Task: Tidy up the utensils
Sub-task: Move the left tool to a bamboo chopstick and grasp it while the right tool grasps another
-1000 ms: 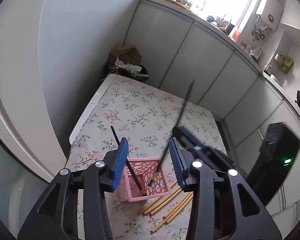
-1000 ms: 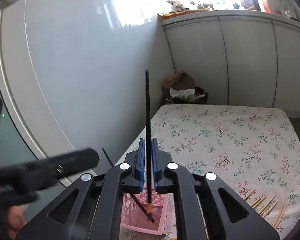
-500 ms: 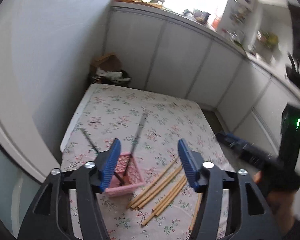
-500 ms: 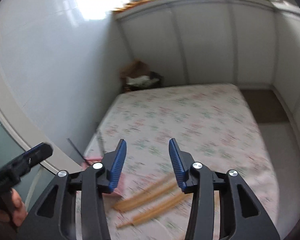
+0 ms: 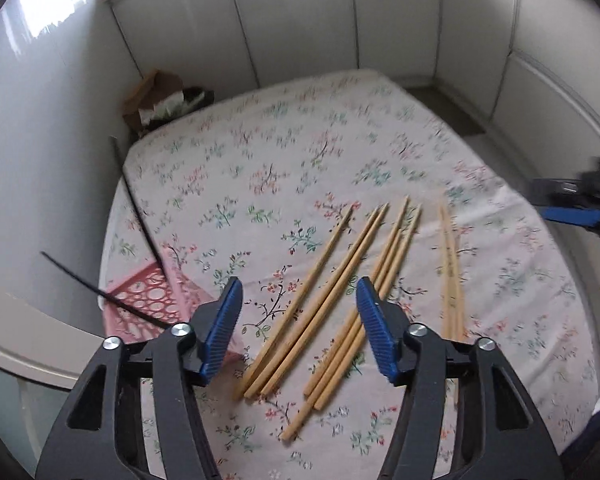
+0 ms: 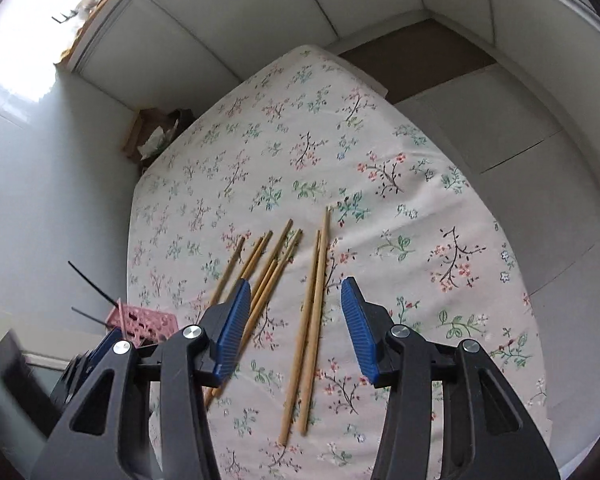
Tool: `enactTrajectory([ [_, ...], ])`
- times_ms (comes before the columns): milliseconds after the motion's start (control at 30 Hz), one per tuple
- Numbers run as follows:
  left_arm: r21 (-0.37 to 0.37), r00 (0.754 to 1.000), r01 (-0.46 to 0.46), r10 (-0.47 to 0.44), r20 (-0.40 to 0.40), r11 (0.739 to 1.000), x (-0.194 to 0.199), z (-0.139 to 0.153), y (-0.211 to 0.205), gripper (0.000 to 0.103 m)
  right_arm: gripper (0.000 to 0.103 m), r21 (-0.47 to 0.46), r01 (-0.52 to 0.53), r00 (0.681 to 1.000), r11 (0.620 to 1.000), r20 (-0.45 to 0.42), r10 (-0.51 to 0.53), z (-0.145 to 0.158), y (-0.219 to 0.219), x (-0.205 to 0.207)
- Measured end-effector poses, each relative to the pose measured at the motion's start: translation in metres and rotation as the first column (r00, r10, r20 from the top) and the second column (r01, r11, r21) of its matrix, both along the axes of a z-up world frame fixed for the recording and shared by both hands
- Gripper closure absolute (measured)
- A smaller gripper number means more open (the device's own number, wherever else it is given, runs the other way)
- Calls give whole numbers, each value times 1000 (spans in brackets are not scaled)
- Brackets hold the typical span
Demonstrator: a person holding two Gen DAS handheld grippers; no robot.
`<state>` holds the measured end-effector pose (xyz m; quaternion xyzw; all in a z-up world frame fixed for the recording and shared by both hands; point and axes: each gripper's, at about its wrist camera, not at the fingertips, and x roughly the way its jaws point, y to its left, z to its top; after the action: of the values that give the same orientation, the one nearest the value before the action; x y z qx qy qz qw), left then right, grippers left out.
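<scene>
Several wooden chopsticks (image 5: 332,292) lie in loose groups on the floral tablecloth (image 5: 284,168). A pink basket (image 5: 148,300) stands at the table's left edge with two black chopsticks (image 5: 140,216) leaning in it. My left gripper (image 5: 298,328) is open and empty above the left wooden group. My right gripper (image 6: 294,326) is open and empty above a separate pair of wooden chopsticks (image 6: 310,320). The pink basket (image 6: 144,320) shows at the lower left of the right wrist view, beside the left gripper's fingers (image 6: 108,344).
The table stands in a corner with white cabinets (image 5: 300,20) behind and a grey wall (image 5: 40,140) on the left. A bin with cardboard and paper (image 5: 160,100) sits beyond the far left corner. The right gripper's fingers (image 5: 572,216) show at the right edge.
My right gripper has let go of the black chopstick into the basket and opened. Both grippers have swung right from the basket to above the wooden chopsticks.
</scene>
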<state>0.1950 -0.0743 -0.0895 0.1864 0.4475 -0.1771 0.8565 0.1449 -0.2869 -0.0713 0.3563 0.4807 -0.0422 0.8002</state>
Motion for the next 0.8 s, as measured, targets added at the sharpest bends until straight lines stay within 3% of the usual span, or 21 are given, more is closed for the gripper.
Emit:
enactTrajectory([
  [200, 66, 998, 31, -28, -58, 997, 17, -29, -30, 72, 55, 12, -14, 999, 1000, -46, 15, -13, -2, 1],
  [533, 197, 991, -17, 43, -124, 980, 43, -72, -33, 73, 55, 41, -32, 997, 999, -66, 34, -15, -1, 2],
  [800, 231, 981, -50, 91, -170, 972, 56, -91, -26, 73, 55, 54, -34, 997, 998, -68, 38, -16, -4, 1],
])
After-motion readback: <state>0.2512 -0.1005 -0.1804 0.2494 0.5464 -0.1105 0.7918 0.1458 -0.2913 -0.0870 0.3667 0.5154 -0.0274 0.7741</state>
